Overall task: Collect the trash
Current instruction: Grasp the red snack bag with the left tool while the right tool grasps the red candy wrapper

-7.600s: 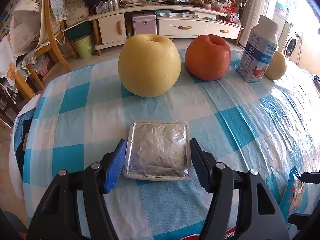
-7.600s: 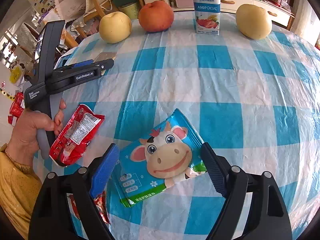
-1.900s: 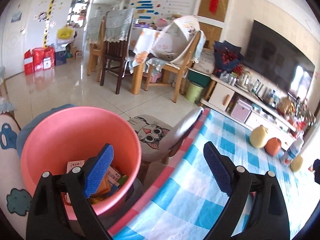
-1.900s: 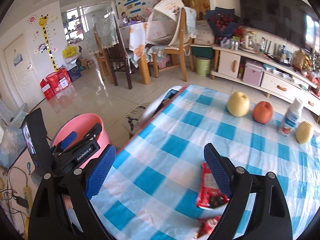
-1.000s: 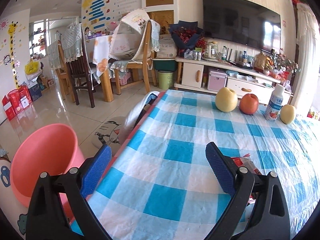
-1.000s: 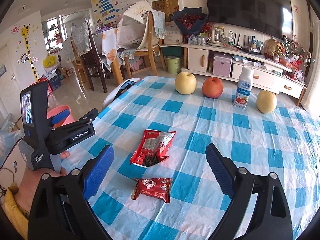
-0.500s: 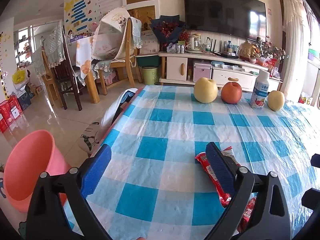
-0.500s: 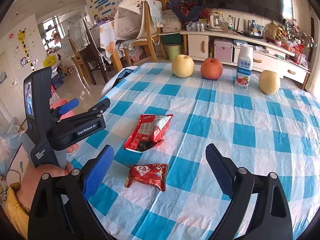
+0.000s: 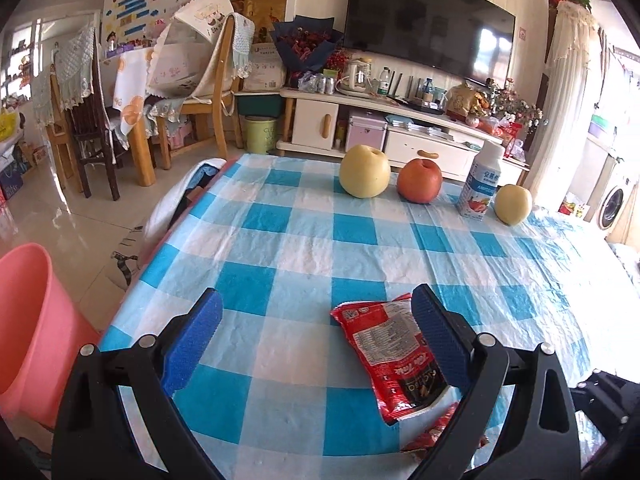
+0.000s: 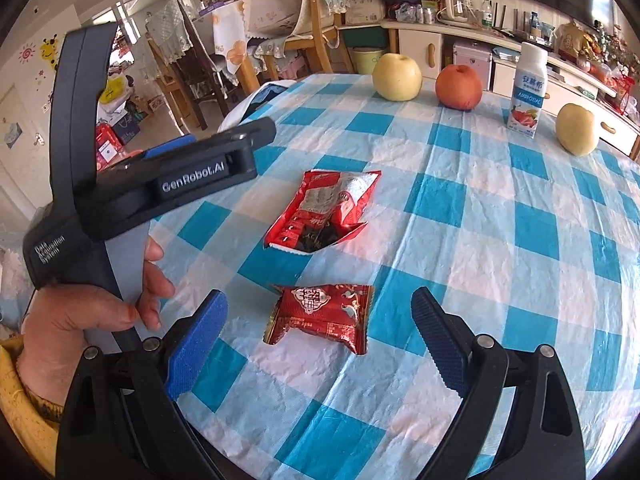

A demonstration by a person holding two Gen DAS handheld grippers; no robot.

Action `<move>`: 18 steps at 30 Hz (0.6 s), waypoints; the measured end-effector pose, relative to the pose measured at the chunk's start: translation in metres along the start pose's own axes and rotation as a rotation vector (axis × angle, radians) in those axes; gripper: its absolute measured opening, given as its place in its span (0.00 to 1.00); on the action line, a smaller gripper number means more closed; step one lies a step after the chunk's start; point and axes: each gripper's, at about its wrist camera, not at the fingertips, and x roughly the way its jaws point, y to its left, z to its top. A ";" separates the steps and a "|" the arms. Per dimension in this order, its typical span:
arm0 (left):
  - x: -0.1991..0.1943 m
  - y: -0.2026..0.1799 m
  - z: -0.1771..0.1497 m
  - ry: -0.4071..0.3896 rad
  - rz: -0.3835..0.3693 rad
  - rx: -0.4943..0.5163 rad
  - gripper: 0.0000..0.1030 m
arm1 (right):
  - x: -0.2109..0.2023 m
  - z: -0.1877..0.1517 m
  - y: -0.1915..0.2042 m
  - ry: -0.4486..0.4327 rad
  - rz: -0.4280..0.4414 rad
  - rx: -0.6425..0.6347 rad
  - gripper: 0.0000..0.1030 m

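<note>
A large torn red snack bag (image 9: 390, 354) lies on the blue-checked tablecloth (image 9: 304, 256), partly behind the right finger of my open, empty left gripper (image 9: 318, 340). It also shows in the right wrist view (image 10: 326, 208). A small red wrapper (image 10: 322, 314) lies between the jaws of my open, empty right gripper (image 10: 320, 340); its edge peeks out in the left wrist view (image 9: 444, 426). The pink bin (image 9: 28, 332) stands on the floor left of the table. The left gripper's body (image 10: 168, 184) shows at the left in the right wrist view.
Two yellow apples (image 9: 365, 177) (image 9: 513, 204), a red apple (image 9: 419, 186) and a yogurt bottle (image 9: 482, 184) stand along the table's far edge. A chair with a cat cushion sits by the table's left side. Dining chairs and a TV cabinet lie beyond.
Both grippers have swung from the pink bin back over the table and come closer to the red wrappers. Both stay open and empty.
</note>
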 end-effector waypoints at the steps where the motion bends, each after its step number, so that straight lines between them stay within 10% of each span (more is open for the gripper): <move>1: 0.002 0.001 0.001 0.024 -0.030 -0.014 0.93 | 0.004 -0.001 0.002 0.011 0.010 -0.005 0.89; 10: 0.042 -0.009 -0.008 0.256 -0.198 -0.093 0.93 | 0.030 -0.011 0.004 0.054 -0.043 -0.032 0.89; 18: 0.059 -0.029 -0.008 0.294 -0.169 -0.034 0.93 | 0.036 -0.017 -0.004 0.055 -0.041 -0.016 0.78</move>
